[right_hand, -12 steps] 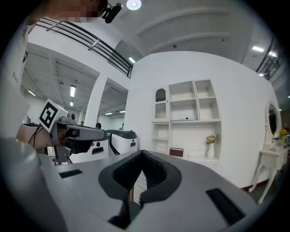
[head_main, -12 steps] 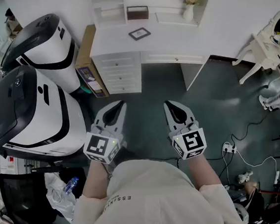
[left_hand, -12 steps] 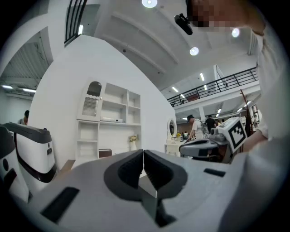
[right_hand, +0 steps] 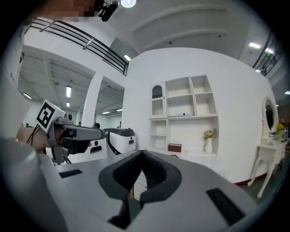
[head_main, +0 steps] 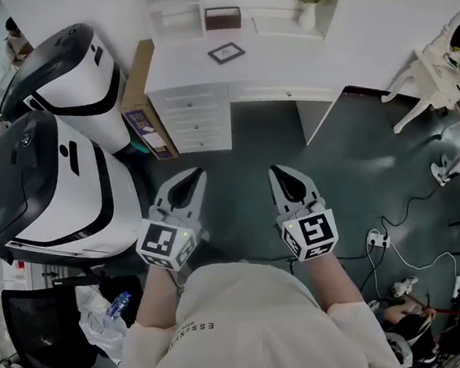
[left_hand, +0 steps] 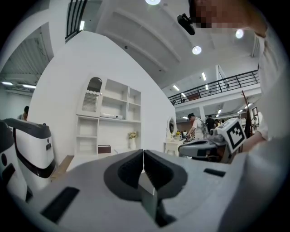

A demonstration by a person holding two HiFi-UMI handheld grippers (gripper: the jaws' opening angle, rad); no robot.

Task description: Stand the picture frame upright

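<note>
White desk stands against a white wall. At the desk's back edge: white open-shelf hutch, dark box, white vase with flowers. Drawer unit under the desk's left half. Cardboard box just left of the desk. Dark grey-green floor in front. White vanity table with round mirror well to the desk's right. Power strip with cables on the floor, front right. Overhead: round ceiling lights, railed balcony.
</note>
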